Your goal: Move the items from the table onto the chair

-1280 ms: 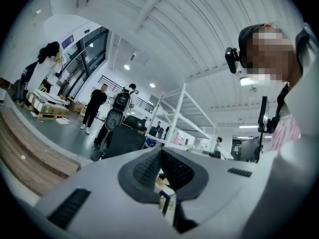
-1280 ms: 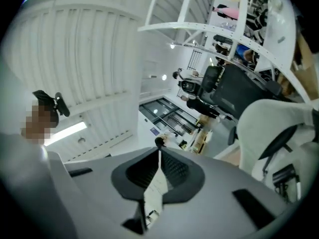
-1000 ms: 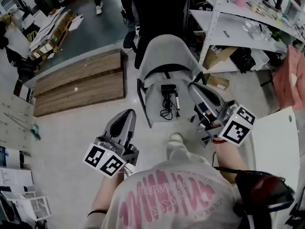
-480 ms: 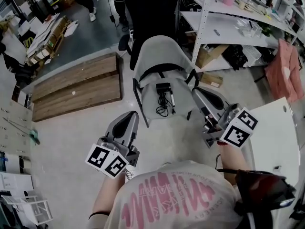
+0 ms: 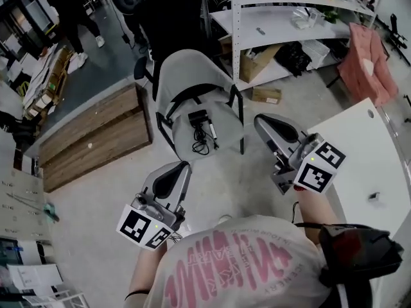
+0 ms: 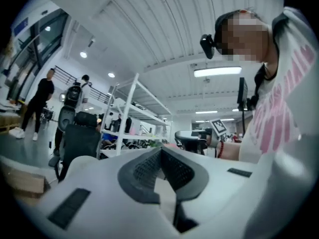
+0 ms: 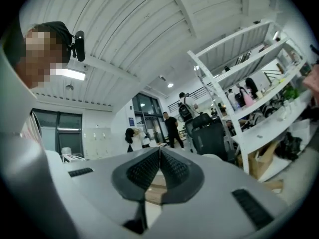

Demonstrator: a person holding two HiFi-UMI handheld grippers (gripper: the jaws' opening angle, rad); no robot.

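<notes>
Left gripper (image 6: 160, 151): jaws together, pads meeting at the tips, nothing btwn them. In head view the left gripper (image 5: 185, 165) sits low-left over bare floor, nose aimed toward the chair, marker cube at its back end by the person's torso. Right gripper (image 7: 159, 151): jaws likewise closed, empty. In head view the right gripper (image 5: 259, 120) is centre-right, nose over the floor, its cube end just beside the white table's (image 5: 359, 153) edge nearest the chair. Grey chair (image 5: 189, 76) stands ahead, btwn the two noses and apart from both. On its seat: black power adapter (image 5: 198, 117) at mid-seat toward the backrest, its cable (image 5: 200, 147) coiled near the seat's front edge, and a slim dark stick-shaped item (image 5: 212, 133) just right of the cable. On the table, one small dark item (image 5: 374, 197) lies well in from that edge, too small to ID. Beyond the chair: white shelf unit (image 5: 282, 24) w/ a cardboard box (image 5: 255, 61) under it. Wooden boards (image 5: 90, 130) lie on the floor at left.
</notes>
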